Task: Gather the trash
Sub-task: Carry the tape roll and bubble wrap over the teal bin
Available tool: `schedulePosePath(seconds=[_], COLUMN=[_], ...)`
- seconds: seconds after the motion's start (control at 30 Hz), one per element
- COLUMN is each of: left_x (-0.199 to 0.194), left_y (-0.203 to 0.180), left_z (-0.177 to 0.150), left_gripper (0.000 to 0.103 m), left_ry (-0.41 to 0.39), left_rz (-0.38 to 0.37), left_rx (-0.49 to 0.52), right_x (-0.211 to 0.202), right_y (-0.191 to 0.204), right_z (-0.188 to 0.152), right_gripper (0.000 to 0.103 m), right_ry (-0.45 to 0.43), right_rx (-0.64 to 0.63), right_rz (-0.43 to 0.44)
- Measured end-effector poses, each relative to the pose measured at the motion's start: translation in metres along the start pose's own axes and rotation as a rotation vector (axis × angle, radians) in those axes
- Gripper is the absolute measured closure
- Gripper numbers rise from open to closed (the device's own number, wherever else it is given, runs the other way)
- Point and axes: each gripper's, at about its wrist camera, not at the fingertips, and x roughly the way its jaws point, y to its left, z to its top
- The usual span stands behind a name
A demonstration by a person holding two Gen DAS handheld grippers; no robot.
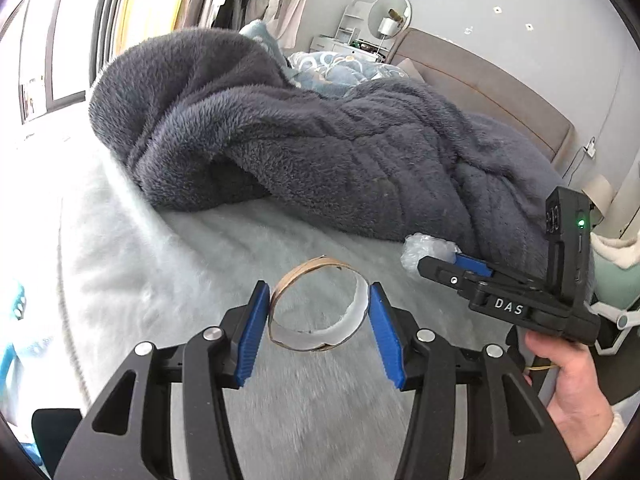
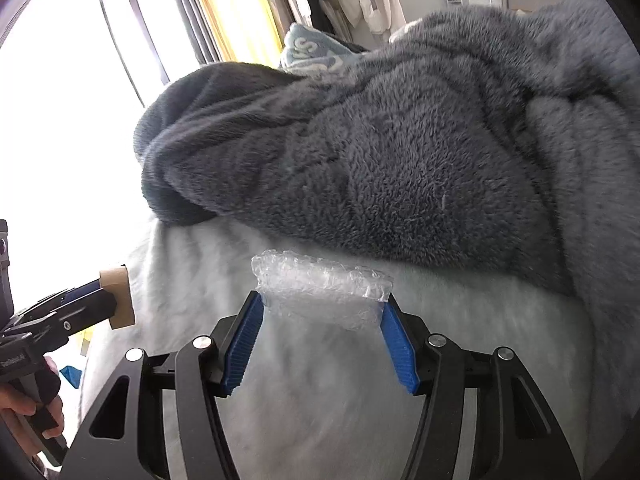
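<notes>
A cardboard ring [image 1: 318,306], an empty tape core, is pinched between the 2 blue pads of the left gripper [image 1: 318,310] and is held clear of the bed [image 1: 180,264]. In the left wrist view the ring is seen end-on, with the pale fluffy bed cover visible through its hole; its left edge and right edge are each pressed by a pad. In the right wrist view the same ring [image 2: 119,296] is seen from the side at the tip of the left gripper [image 2: 108,300], at the left edge of the picture, and fingers of the left hand [image 2: 24,412] are wrapped around the handle below it.

A crumpled piece of clear bubble wrap [image 2: 324,292] is clamped across the jaws of the right gripper [image 2: 322,310]; both pad tips are touched by the wrap, which is bunched between them. Whether it is lifted off the bed cover or is touching it cannot be told. In the left wrist view the wrap [image 1: 430,250] is seen as a whitish clump at the tip of the right gripper [image 1: 448,262], and the right hand [image 1: 568,384] is closed around the grip at the lower right.

A heaped dark grey fleece blanket [image 1: 320,148] is spread over the far part of the bed, just behind both pieces of trash.
</notes>
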Motion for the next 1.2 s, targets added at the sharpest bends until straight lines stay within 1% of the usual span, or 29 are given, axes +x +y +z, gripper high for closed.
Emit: schedulePosePath(seconds=[0.13,0.27,0.43,0.5,0.63,0.77,0.87,1.07,1.2], left_x=[-0.021,-0.046,-0.074,-0.083,-0.099,-0.115,-0.123,-0.128,-0.132], left_y=[-0.01,-0.019,-0.019,-0.019,-0.012,-0.002,0.008,0.041,0.065], left_z=[-0.013,-0.028,-0.045,-0.053,-0.068,-0.082,-0.094,-0.112,-0.121], left_gripper=[0.05,0.05,0.05,0.05,0.05,0.05,0.05,0.05,0.05], left_ry=[-0.003,-0.022,-0.058,-0.072,-0.073,-0.081,-0.074,-0.043,-0.031], left_rz=[0.016,0.04,0.06,0.078,0.102,0.121,0.152,0.219,0.236], left_rx=[0.025,0.055,0.032,0.033,0.026,-0.005,-0.004,-0.041,-0.091], right_x=[-0.026,-0.057,-0.094,-0.106,-0.123,-0.124,-0.118,-0.107,-0.098], right_y=[0.017,0.031,0.045,0.047,0.054,0.065,0.086,0.128,0.157], right_z=[-0.017,-0.032,-0.057,-0.067,-0.088,-0.099,-0.103,-0.107,-0.108], right_gripper=[0.043,0.043,0.043,0.043,0.043,0.043,0.043,0.043,0.043], right_ry=[-0.004,-0.028,-0.061,-0.074,-0.092,-0.071,-0.055,-0.044,-0.048], right_rx=[-0.032,-0.062,-0.084,-0.066,-0.048,-0.024,-0.086,-0.156,-0.182], right_rz=[-0.007,-0.02,-0.04,-0.041,-0.047,-0.026,-0.029,0.007,0.044])
